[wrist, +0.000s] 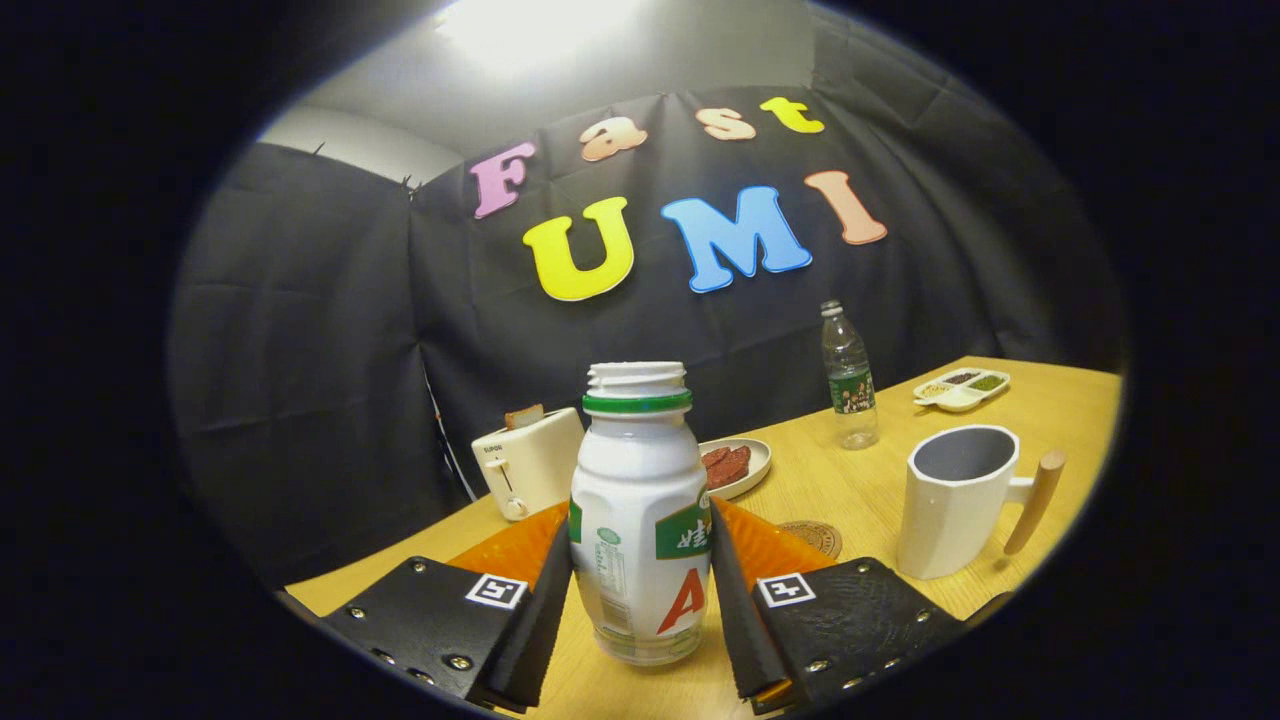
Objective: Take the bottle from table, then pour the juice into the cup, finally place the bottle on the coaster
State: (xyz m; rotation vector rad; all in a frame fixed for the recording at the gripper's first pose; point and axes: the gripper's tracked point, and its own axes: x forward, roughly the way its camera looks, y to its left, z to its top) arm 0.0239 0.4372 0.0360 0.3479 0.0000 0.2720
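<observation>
A white plastic bottle (640, 520) with a green neck ring and no cap stands upright between my fingers. Both pads press against its sides, so my gripper (640, 590) is shut on it. Its base looks slightly above or just at the wooden table (860, 490); I cannot tell which. A white cup (955, 500) with a wooden handle stands ahead to the right, open and upright. A round brown coaster (812, 537) lies flat on the table just beyond the right finger, between the bottle and the cup.
A white toaster (528, 460) sits beyond the left finger. A plate of dark red slices (735, 465) lies behind the bottle. Farther back stand a clear water bottle (850, 380) and a white divided dish (962, 388).
</observation>
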